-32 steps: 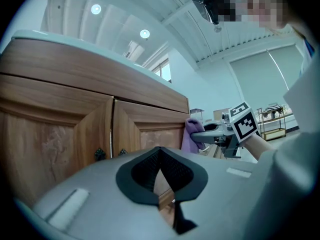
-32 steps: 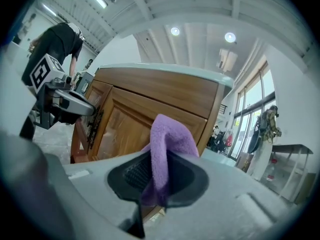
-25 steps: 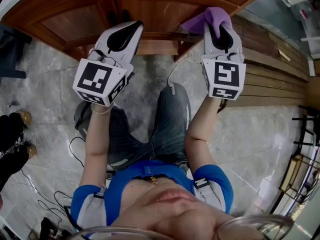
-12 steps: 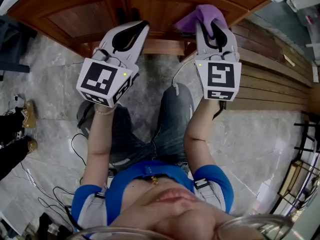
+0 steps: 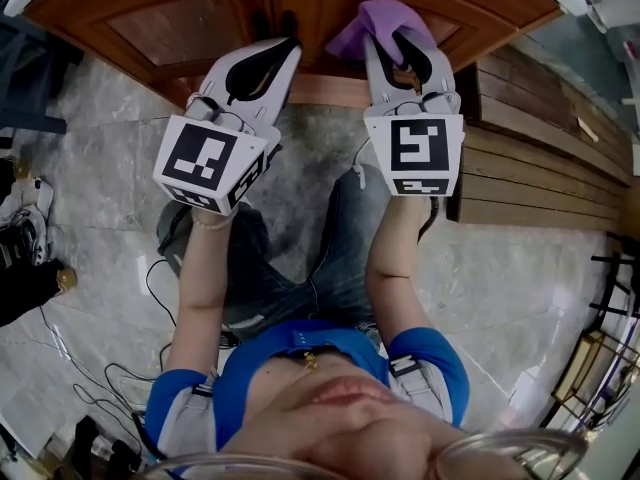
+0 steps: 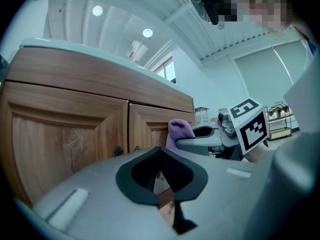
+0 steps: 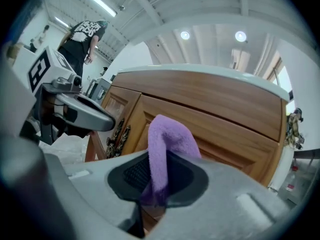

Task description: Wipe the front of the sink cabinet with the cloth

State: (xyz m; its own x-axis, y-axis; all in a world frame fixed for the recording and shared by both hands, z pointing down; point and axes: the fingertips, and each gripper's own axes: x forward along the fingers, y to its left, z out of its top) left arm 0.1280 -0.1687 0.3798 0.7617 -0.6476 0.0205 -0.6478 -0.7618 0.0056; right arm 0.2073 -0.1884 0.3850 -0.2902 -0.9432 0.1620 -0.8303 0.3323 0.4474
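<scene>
Your views are bright & even, lit by round ceiling lights (image 7: 240, 36). Heavy fisheye + dark vignette in both gripper views; near jaws look soft. Sheen on marble floor (image 5: 100, 198); sink cabinet (image 5: 190, 28) evenly lit.

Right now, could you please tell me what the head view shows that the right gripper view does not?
Only the head view shows the marble floor, the person's jeans, loose cables and the marker cube on the right tool. Only the right gripper view shows the ceiling lights and a bystander in a black T-shirt. Both show the purple cloth pinched in the right tool, the wooden cabinet front and the shut, empty left tool.
</scene>
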